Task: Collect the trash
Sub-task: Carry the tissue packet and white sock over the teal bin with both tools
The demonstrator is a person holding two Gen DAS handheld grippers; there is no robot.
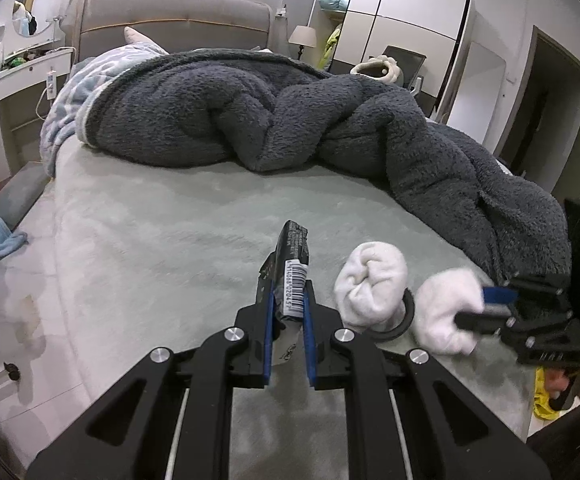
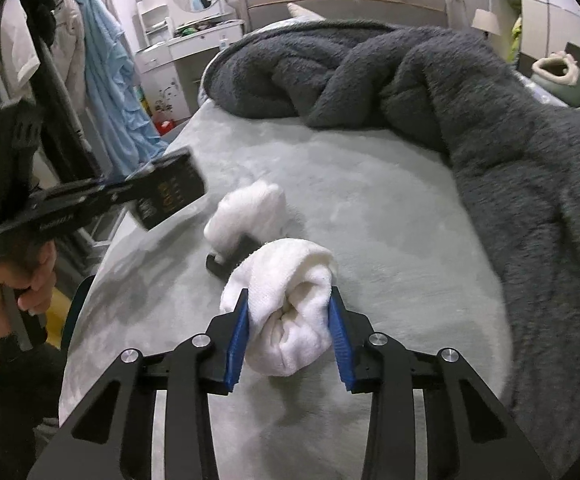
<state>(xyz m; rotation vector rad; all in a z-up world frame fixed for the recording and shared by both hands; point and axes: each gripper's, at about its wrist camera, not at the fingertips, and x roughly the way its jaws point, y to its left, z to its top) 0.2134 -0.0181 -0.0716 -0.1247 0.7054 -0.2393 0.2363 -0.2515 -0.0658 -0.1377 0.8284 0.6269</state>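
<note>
While above grey bed sheet (image 1: pixel 137 240): left gripper (image 1: pixel 287 308) pinching black barcoded wrapper (image 1: pixel 292 268), held upright, off sheet. Right gripper (image 2: pixel 290 316) closed around rolled white sock (image 2: pixel 285 312). Second rolled sock (image 2: pixel 245 212) just beyond, lying on black ring (image 2: pixel 229 260). Dark fleece blanket (image 1: pixel 290 112) bunched behind.

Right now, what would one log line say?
left gripper: shut on black barcoded wrapper | right gripper: around white rolled sock | grey bed
</note>
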